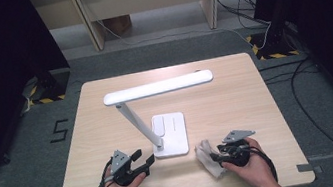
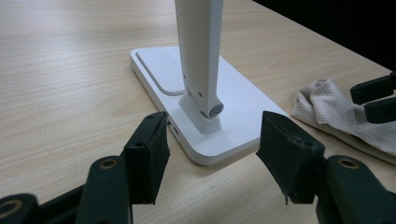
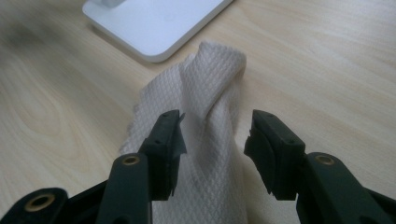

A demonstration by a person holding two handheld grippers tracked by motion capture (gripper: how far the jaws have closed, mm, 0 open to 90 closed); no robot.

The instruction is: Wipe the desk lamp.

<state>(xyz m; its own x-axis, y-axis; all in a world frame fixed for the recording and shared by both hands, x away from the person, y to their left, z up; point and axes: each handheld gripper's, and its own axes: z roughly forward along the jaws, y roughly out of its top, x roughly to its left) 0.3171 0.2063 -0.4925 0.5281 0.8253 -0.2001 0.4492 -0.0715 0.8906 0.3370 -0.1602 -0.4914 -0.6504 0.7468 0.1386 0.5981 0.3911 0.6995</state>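
A white desk lamp stands mid-table, its flat base [image 1: 173, 133] under a slanted arm [image 1: 136, 123] and a long head [image 1: 158, 87]. My left gripper [image 1: 143, 159] rests at the front left, open and pointing at the base's near corner [image 2: 243, 102] and the arm's hinge [image 2: 205, 105], with nothing between its jaws. A crumpled beige cloth [image 1: 208, 160] lies just right of the base. My right gripper [image 1: 216, 156] is open over it. The cloth [image 3: 210, 84] runs between the jaws, and a gap shows beside the right pad [image 3: 264, 140].
The light wooden table [image 1: 236, 97] ends close behind both hands. Beyond its far edge is grey floor with cables [image 1: 298, 77], yellow-black tape [image 1: 274, 53] and wooden furniture legs [image 1: 87, 20]. Dark curtains flank both sides.
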